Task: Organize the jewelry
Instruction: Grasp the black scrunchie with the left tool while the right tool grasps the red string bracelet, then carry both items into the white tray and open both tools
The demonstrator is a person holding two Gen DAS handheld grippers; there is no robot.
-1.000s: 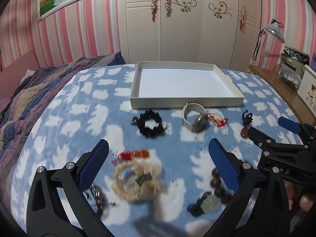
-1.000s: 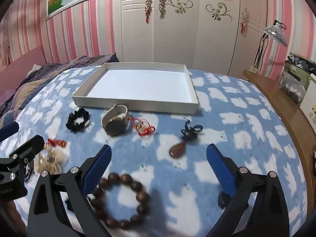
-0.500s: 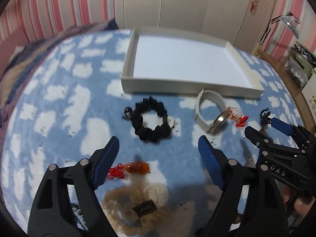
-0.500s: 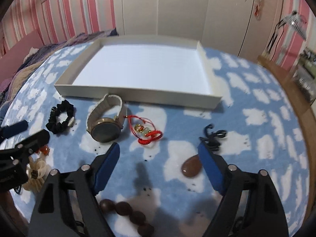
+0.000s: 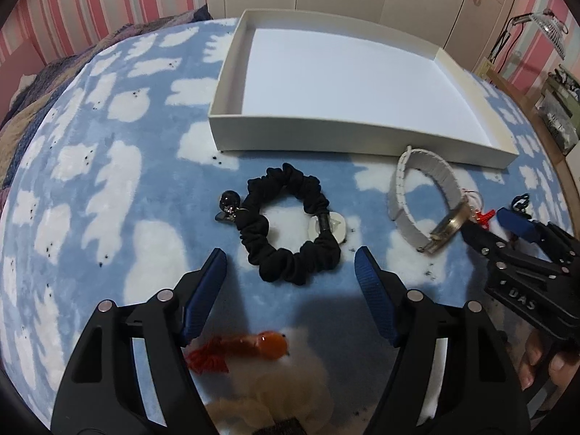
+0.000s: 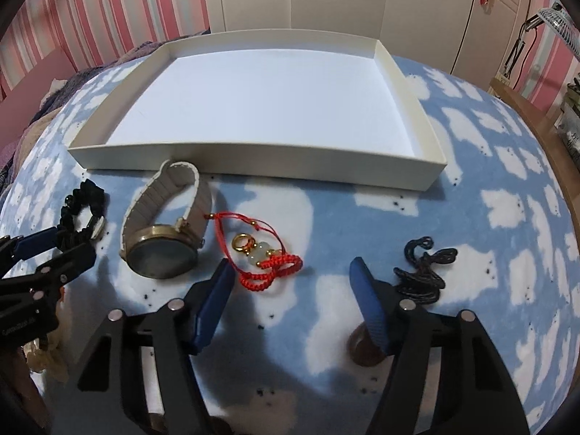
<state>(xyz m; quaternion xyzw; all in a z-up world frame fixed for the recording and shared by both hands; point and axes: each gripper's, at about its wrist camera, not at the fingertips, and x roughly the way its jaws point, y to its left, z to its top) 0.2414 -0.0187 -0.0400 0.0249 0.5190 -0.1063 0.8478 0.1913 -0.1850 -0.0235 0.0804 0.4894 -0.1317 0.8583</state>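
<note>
My left gripper (image 5: 290, 259) is open just short of a black scrunchie (image 5: 288, 224), which lies between its fingertips' line and an empty white tray (image 5: 319, 134). My right gripper (image 6: 291, 266) is open, its tips beside a red cord bracelet (image 6: 266, 257) with gold and pale beads. A watch with a grey strap (image 6: 163, 224) lies left of the bracelet and also shows in the left wrist view (image 5: 424, 203). A black-corded brown pendant (image 6: 422, 268) lies by the right finger. The tray also shows in the right wrist view (image 6: 253, 159).
Everything lies on a blue blanket with white bears (image 5: 108, 181). An orange pendant with red tassel (image 5: 250, 349) and a cream scrunchie (image 5: 275, 391) lie under the left gripper. A wooden desk edge (image 6: 551, 134) and a lamp (image 5: 543, 25) stand at the right.
Both grippers have moved forward and down toward the blanket. The left now frames the black scrunchie, the right the red bracelet. The wooden bead bracelet has dropped out of view.
</note>
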